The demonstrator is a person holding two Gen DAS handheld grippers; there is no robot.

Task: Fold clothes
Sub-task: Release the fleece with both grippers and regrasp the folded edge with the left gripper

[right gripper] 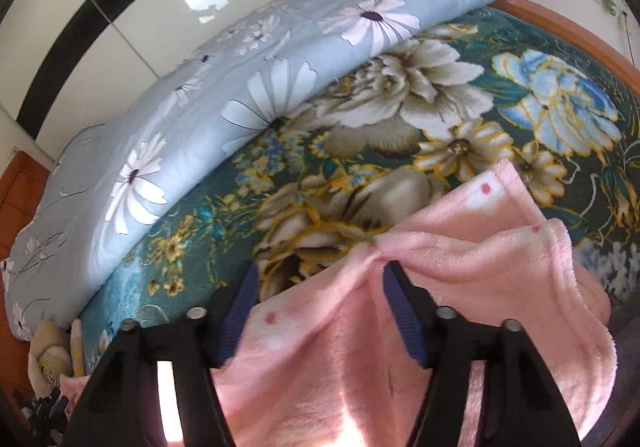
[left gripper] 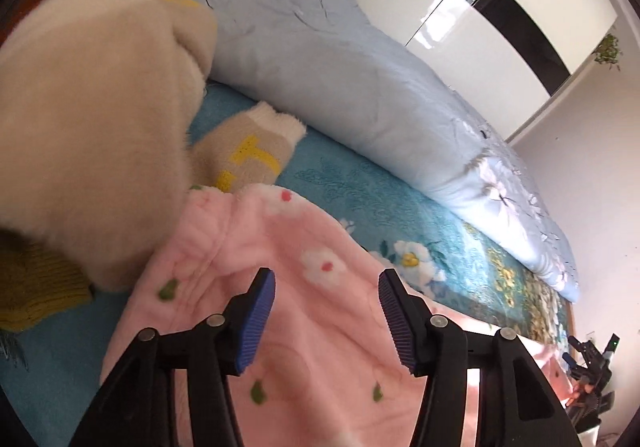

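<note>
A pink fleece garment [left gripper: 280, 287] with white flowers lies on the blue floral bed blanket [left gripper: 360, 183]. My left gripper [left gripper: 326, 317] is open just above its waist end, nothing between the blue pads. In the right wrist view the same pink garment [right gripper: 460, 287] shows its leg ends, bunched into folds. My right gripper [right gripper: 318, 311] is open over it, nothing between its pads. The right gripper also shows far off in the left wrist view [left gripper: 592, 371].
A cream fluffy sweater [left gripper: 88, 127] with yellow letters lies left of the pink garment. A yellow knit piece [left gripper: 36, 287] lies below it. A light blue flowered duvet [left gripper: 360, 79] runs along the far side of the bed. A wooden bed frame [right gripper: 560, 23] edges it.
</note>
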